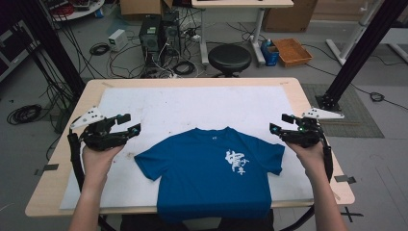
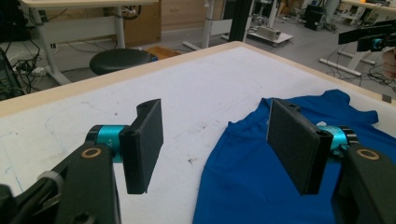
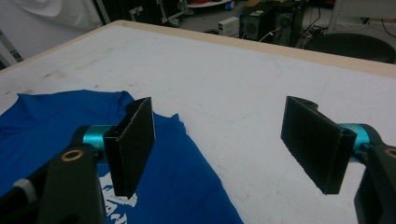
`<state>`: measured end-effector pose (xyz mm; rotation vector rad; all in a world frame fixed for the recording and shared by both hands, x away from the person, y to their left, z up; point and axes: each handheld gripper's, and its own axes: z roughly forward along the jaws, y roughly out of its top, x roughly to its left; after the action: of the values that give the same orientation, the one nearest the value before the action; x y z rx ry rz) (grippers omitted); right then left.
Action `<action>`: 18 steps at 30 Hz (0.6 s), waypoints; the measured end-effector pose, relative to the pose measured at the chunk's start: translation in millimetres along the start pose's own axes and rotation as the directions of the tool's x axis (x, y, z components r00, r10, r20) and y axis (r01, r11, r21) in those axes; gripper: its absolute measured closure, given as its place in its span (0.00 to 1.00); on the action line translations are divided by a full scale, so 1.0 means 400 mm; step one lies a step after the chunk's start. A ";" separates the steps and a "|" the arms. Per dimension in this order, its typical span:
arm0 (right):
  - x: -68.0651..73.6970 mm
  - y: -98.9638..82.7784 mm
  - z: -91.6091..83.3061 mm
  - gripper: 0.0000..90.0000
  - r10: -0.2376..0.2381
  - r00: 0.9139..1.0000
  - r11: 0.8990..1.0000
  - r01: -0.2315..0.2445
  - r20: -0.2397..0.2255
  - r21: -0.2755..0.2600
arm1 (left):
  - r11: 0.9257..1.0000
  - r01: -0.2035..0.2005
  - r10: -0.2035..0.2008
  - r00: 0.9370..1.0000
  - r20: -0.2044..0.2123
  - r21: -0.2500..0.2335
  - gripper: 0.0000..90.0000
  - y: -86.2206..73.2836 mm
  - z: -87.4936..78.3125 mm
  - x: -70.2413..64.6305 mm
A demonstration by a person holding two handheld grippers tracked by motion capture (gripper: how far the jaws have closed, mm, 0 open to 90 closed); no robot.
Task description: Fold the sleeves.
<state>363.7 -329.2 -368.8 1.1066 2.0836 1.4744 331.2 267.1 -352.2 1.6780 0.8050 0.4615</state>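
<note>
So there's a blue t-shirt [image 1: 211, 175] lying flat, face up, on the white mat [image 1: 192, 108] that covers the desk [image 1: 308, 103], sitting toward the 6 o'clock edge in the high view, with its hem hanging just over that edge. There's a white print [image 1: 235, 161] on the chest, and both sleeves are spread out. The left gripper [image 1: 129, 122] is hovering off at about 9 o'clock from the shirt, jaws spread wide with nothing between them, near the left sleeve but not touching it. The right gripper [image 1: 281, 122] is at about 3 o'clock, also spread wide and empty, just beside the right sleeve. A black stool [image 1: 229, 57] stands on the floor past the 12 o'clock edge.
</note>
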 end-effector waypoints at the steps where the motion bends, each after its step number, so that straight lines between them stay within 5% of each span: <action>1: 0.000 0.000 0.000 0.29 -0.001 1.000 1.000 0.001 -0.001 0.001 | 1.000 0.000 0.000 1.000 0.000 0.000 0.40 0.000 0.000 0.000; 7: -0.002 -0.003 0.002 0.29 -0.001 1.000 1.000 0.001 0.012 0.004 | 0.999 -0.017 0.017 1.000 -0.010 0.036 0.39 -0.008 0.012 -0.002; 13: -0.003 -0.005 0.004 0.29 0.001 1.000 1.000 -0.002 0.014 0.009 | 0.996 0.008 -0.008 1.000 0.009 0.086 0.40 -0.035 0.032 0.008; 16: -0.004 -0.005 0.006 0.29 0.000 1.000 1.000 0.000 0.024 0.011 | 0.983 0.051 -0.051 0.999 -0.008 0.178 0.45 -0.069 0.050 0.026; 18: -0.003 -0.005 0.006 0.29 0.003 1.000 1.000 -0.004 0.028 0.010 | 0.981 0.062 -0.061 0.998 -0.010 0.184 0.49 -0.074 0.051 0.030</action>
<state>365.4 -329.1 -371.8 1.1286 2.0735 1.4436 345.4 264.8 -387.1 1.8168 0.9228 0.3564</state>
